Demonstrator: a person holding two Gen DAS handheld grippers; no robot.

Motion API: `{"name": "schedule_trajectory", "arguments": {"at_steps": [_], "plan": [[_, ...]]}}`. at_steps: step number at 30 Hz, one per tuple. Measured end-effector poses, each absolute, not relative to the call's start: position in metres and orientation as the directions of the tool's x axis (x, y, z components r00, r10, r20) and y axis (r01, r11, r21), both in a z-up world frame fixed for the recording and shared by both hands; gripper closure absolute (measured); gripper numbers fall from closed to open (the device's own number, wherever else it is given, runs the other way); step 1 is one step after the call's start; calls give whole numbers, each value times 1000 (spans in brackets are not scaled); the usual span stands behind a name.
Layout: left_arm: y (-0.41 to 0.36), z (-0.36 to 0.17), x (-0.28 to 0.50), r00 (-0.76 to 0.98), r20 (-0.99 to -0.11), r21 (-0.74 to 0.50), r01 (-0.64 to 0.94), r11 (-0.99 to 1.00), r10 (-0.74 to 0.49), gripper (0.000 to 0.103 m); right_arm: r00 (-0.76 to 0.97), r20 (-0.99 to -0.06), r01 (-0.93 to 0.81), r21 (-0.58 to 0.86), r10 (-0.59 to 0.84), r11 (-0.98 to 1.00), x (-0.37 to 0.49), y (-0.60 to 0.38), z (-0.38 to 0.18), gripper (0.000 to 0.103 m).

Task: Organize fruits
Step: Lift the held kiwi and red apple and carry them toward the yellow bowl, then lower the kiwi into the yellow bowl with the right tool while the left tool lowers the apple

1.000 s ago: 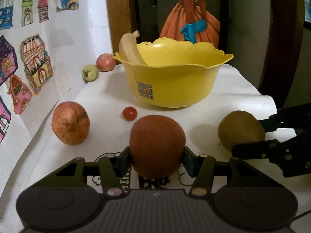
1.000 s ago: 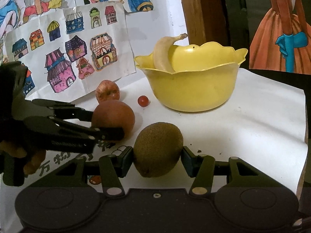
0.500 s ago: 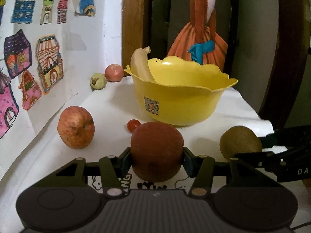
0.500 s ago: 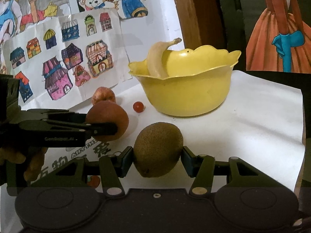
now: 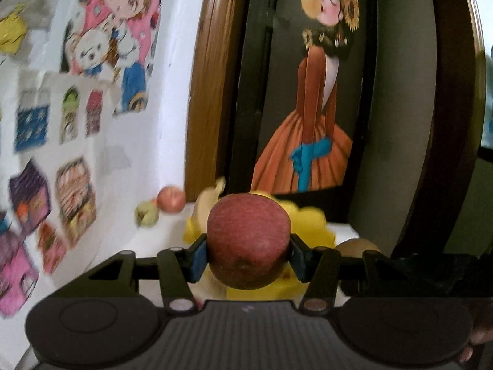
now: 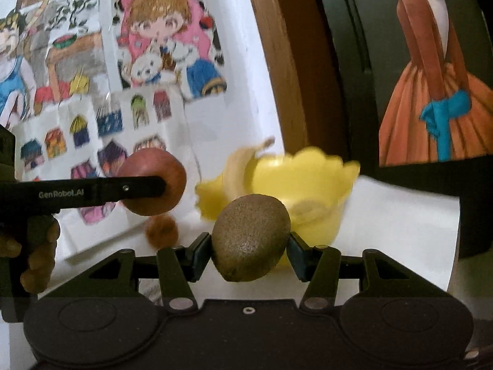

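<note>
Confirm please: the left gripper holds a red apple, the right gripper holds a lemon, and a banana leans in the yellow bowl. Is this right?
One detail is wrong. The right gripper holds a brown kiwi, not a lemon, as the right wrist view shows. The left gripper does hold the red apple, and the banana leans in the yellow bowl.

left wrist: close, faces bowl (image 5: 311, 219) | right wrist: same, from right | shared: bowl, wall drawings (image 6: 172, 49)
</note>
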State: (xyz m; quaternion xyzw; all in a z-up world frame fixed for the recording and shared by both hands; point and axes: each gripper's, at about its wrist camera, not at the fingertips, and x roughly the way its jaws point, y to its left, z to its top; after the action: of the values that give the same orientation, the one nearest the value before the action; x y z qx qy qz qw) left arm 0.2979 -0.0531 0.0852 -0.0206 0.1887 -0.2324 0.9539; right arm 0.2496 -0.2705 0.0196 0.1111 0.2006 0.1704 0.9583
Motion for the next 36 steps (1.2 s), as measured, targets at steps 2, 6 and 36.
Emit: {"name": "schedule_trajectory", "arguments": {"at_steps": [2, 6, 36], "plan": [[-61, 90, 313, 822, -341, -143, 435, 889, -457, 45, 872, -344, -266, 260, 347, 928, 266, -272, 22, 48], [-77, 86, 341, 818, -348, -141, 438, 888, -458, 45, 880, -363, -234, 230, 307, 945, 300, -276, 18, 48], [-84, 30, 386, 766, -467, -181, 406, 896, -441, 44, 866, -416, -256, 107, 277, 961, 337, -263, -1, 44]]}}
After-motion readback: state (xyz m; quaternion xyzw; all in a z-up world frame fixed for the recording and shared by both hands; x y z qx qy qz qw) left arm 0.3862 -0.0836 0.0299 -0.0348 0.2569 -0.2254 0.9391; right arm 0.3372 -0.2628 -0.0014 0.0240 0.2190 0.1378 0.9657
